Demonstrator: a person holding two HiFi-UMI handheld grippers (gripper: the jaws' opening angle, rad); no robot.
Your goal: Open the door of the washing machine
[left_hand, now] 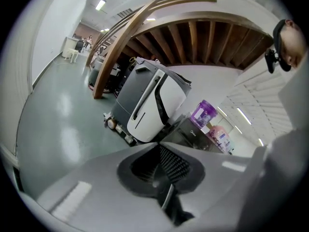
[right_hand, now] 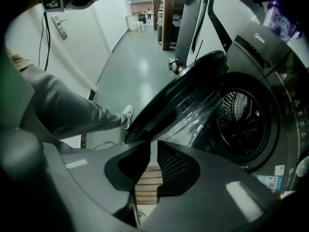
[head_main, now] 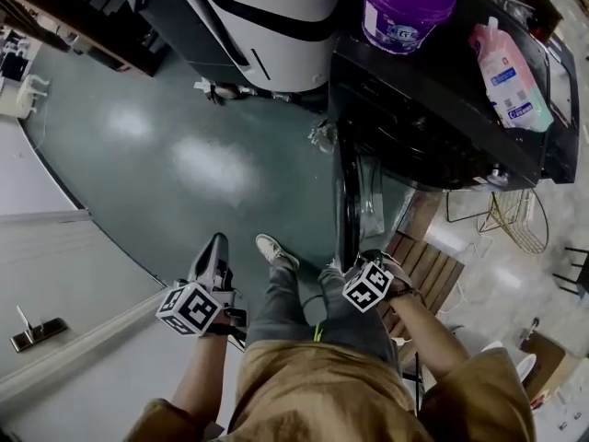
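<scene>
Washing machine (head_main: 433,127) door (right_hand: 178,95) was swung wide open, standing out over the green floor (head_main: 184,155) with the drum (right_hand: 239,120) showing. The right gripper (right_hand: 153,146) hung near the door's free edge. Its fingers were nearly together, just a thin slit with nothing in it. The left gripper (left_hand: 159,146) was well off to the side, fingers closed on nothing. A purple tub (head_main: 405,7) and a pink pouch (head_main: 511,76) sat on top of the machine. The big white thing (head_main: 276,17) behind was maybe a floor scrubber, hard to tell.
</scene>
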